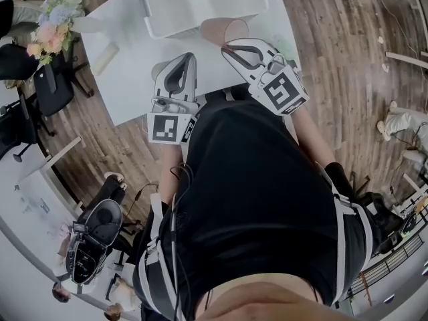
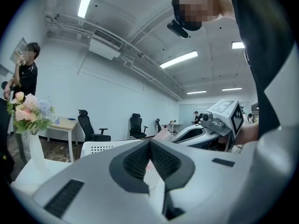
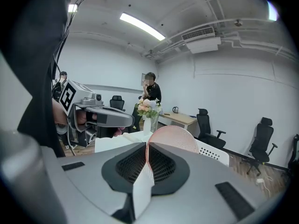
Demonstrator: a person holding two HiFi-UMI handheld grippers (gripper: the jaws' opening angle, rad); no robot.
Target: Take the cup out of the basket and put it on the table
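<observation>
A translucent pink cup (image 1: 224, 29) hangs just in front of the white basket (image 1: 200, 5), over the near part of the white table (image 1: 134, 72). My right gripper (image 1: 229, 45) is shut on the cup's rim; in the right gripper view the cup (image 3: 173, 138) stands up from between the closed pads, with the perforated basket (image 3: 216, 154) behind it. My left gripper (image 1: 189, 57) hovers over the table to the left of the cup, jaws together and nothing in them. In the left gripper view the cup (image 2: 161, 134) shows just past my shut left gripper (image 2: 150, 144).
A vase of flowers (image 1: 53, 22) stands at the table's far left corner, with a small white block (image 1: 105, 57) near it. Black office chairs (image 1: 40, 92) stand left of the table. A person (image 3: 150, 91) stands beyond the flowers. Wooden floor surrounds the table.
</observation>
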